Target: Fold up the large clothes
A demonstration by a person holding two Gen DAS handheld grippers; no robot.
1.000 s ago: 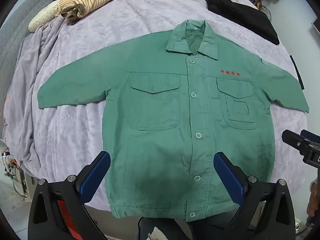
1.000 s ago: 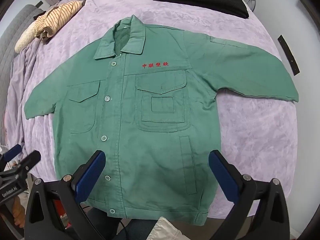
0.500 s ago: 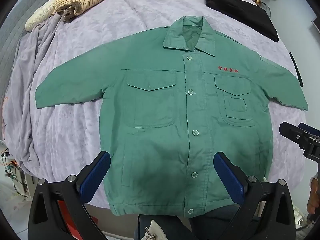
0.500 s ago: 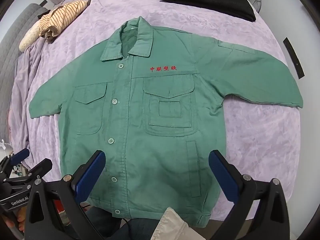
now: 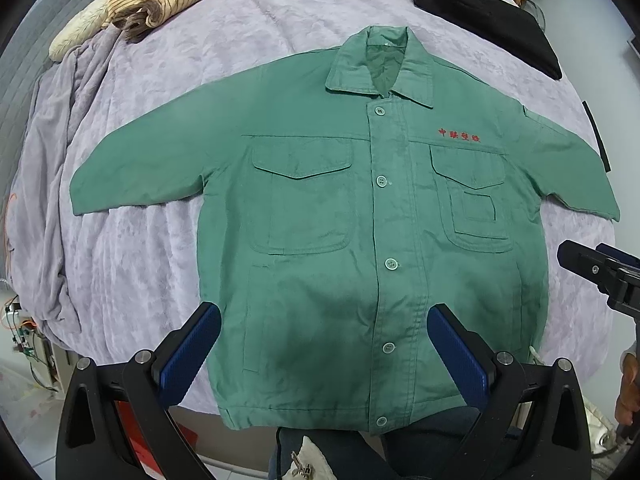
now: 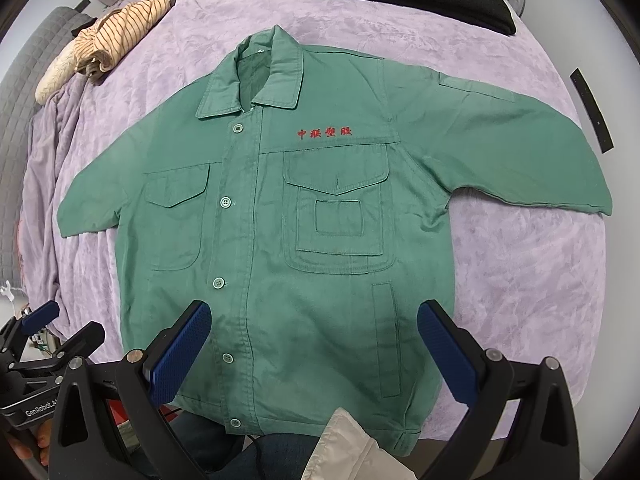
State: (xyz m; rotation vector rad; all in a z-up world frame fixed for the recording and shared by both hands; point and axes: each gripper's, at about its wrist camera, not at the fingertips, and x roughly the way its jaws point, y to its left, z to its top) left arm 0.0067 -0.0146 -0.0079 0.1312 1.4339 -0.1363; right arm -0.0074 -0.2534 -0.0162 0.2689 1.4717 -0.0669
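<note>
A green work jacket (image 5: 360,220) lies flat, face up and buttoned, on a lilac blanket, sleeves spread to both sides, red characters on its chest. It also shows in the right wrist view (image 6: 312,216). My left gripper (image 5: 324,348) is open and empty, hovering above the jacket's lower front near the hem. My right gripper (image 6: 314,340) is open and empty above the lower right front. Each gripper shows at the edge of the other's view: the right gripper (image 5: 600,272) and the left gripper (image 6: 52,332).
A striped beige garment (image 5: 160,0) lies at the far left of the bed and a folded black garment (image 5: 488,12) at the far right. The lilac blanket (image 5: 140,260) hangs over the left edge. The bed's near edge runs under the jacket hem.
Both grippers have moved forward and a little lower over the jacket, so it looks larger in both views. Both stay open.
</note>
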